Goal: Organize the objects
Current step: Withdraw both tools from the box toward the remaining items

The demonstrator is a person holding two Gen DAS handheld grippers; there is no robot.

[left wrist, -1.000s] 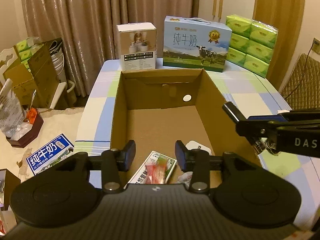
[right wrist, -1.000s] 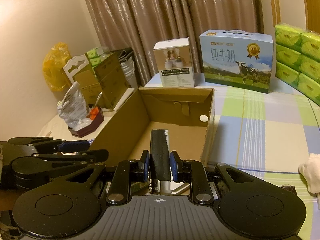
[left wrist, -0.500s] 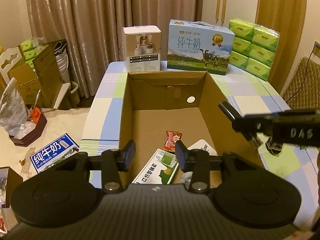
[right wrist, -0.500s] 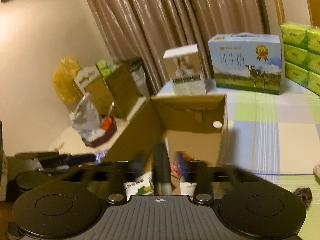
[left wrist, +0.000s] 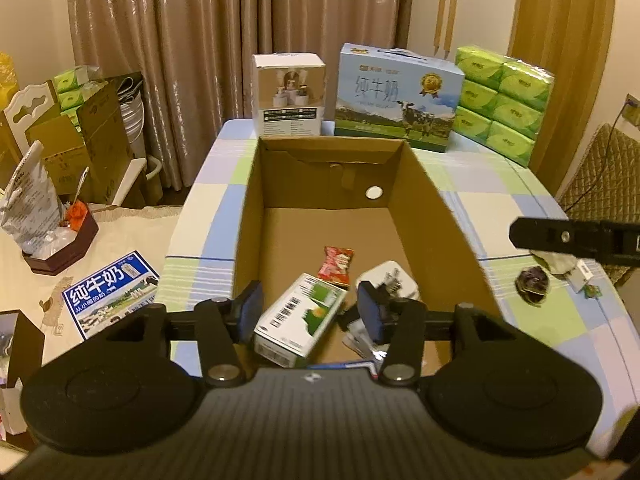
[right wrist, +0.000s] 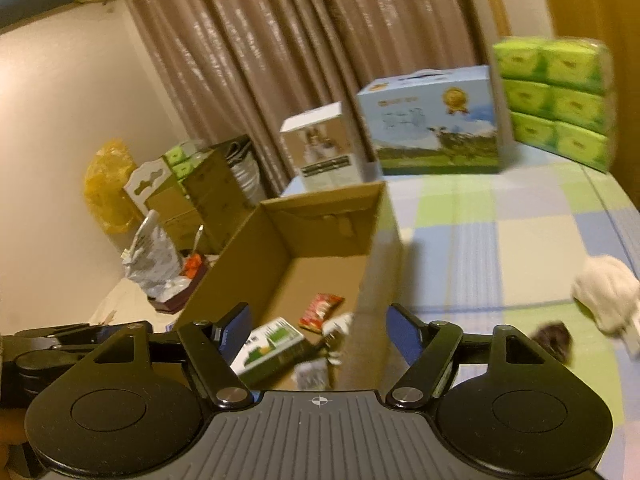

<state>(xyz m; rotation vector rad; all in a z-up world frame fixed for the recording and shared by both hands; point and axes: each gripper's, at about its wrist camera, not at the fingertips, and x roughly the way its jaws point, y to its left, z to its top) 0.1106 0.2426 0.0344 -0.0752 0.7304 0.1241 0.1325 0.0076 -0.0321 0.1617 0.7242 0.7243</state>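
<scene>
An open cardboard box (left wrist: 432,200) stands on the checked table. On its floor lie a red candy packet (left wrist: 335,264), a green-and-white carton (left wrist: 300,320) and a white plug (left wrist: 386,284). My left gripper (left wrist: 310,312) hovers over the box's near end, its jaws opening with nothing pressed between them; the carton lies below. Above the box's right wall is my right gripper (right wrist: 320,328), its jaws also opening and empty. One of its fingers (left wrist: 552,236) shows at the right of the left wrist view. In the blurred right wrist view I see the carton (right wrist: 268,344) and the candy packet (right wrist: 320,312).
A milk case (left wrist: 396,96), a white product box (left wrist: 288,92) and green tissue packs (left wrist: 504,100) line the table's far edge. A white cloth (right wrist: 604,292) and a small dark object (right wrist: 554,336) lie right of the box. Clutter and a side table sit to the left.
The right gripper opened, let go of a dark flat stick and swung right. The red packet went from between the left fingers to the box floor. The left jaws widened.
</scene>
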